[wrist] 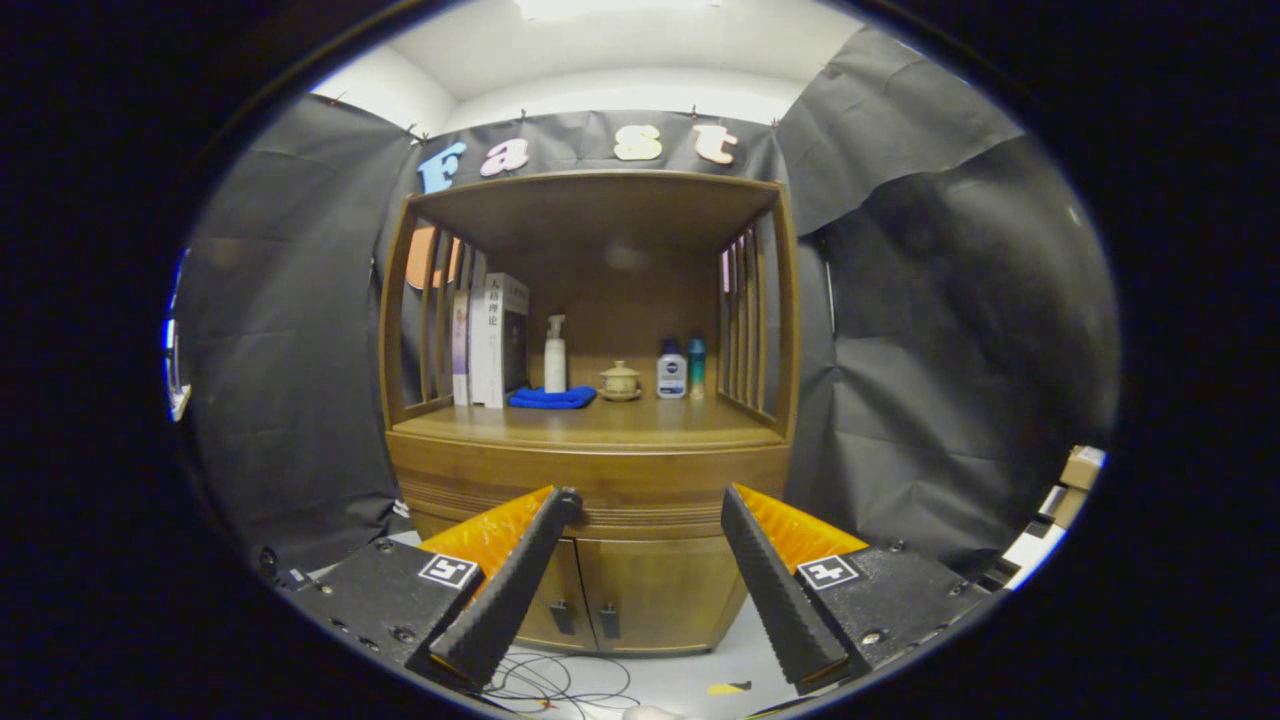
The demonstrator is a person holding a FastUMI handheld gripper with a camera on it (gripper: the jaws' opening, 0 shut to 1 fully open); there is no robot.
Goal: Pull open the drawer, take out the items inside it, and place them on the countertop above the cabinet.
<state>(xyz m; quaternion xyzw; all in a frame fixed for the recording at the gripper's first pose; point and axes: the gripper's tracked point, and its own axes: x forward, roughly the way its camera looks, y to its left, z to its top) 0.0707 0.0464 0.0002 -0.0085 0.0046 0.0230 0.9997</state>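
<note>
Listing by size as I steer in: wooden cabinet (590,470) ahead against the booth wall; its tabletop (600,425) carrying books (495,340), a blue cloth (552,398), a pump bottle (555,355), a lidded cup (620,382) and two small bottles (680,370); the drawer (590,485) beneath, closed, contents unseen; gripper (648,505), jaws wide and empty, well short of the drawer front. I'd judge a level, centred approach best, finding a grip edge before pulling straight back.
</note>
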